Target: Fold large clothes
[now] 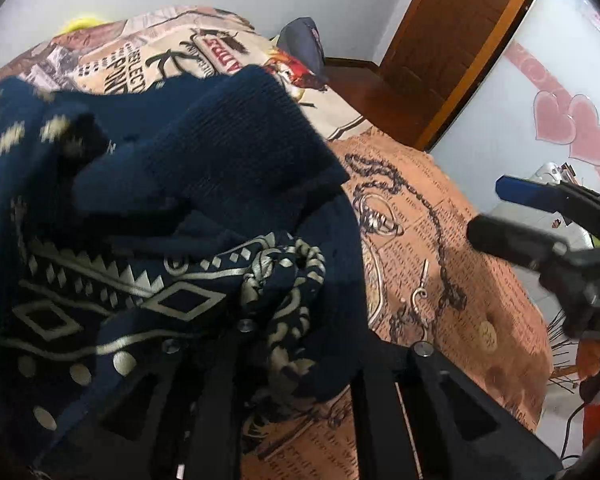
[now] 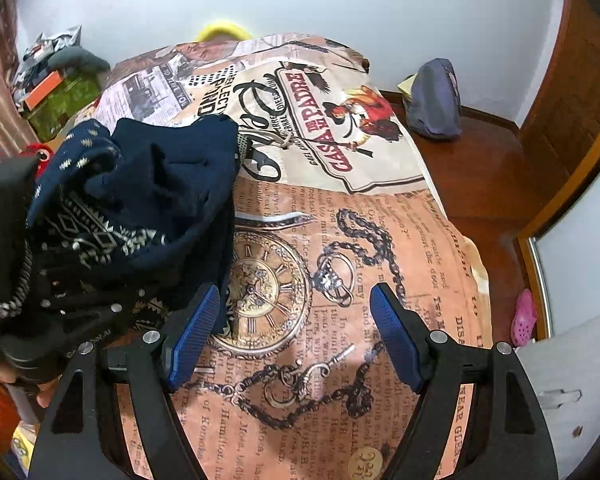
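A navy knit garment with cream geometric patterns (image 1: 148,216) hangs bunched from my left gripper (image 1: 284,344), which is shut on it; the cloth hides the fingertips. In the right wrist view the same garment (image 2: 148,200) hangs at the left, above the printed bedspread (image 2: 340,240). My right gripper (image 2: 296,332) is open and empty, its blue pads (image 2: 192,332) spread over the pocket-watch print, just right of the garment. The right gripper also shows at the right edge of the left wrist view (image 1: 500,212).
The bed's right edge drops to a wooden floor (image 2: 480,168). A dark blue bag (image 2: 434,100) lies on the floor by the wall. A wooden door (image 1: 460,40) stands at the right. Clutter and boxes (image 2: 56,88) sit at the far left. A pink shoe (image 2: 523,316) lies on the floor.
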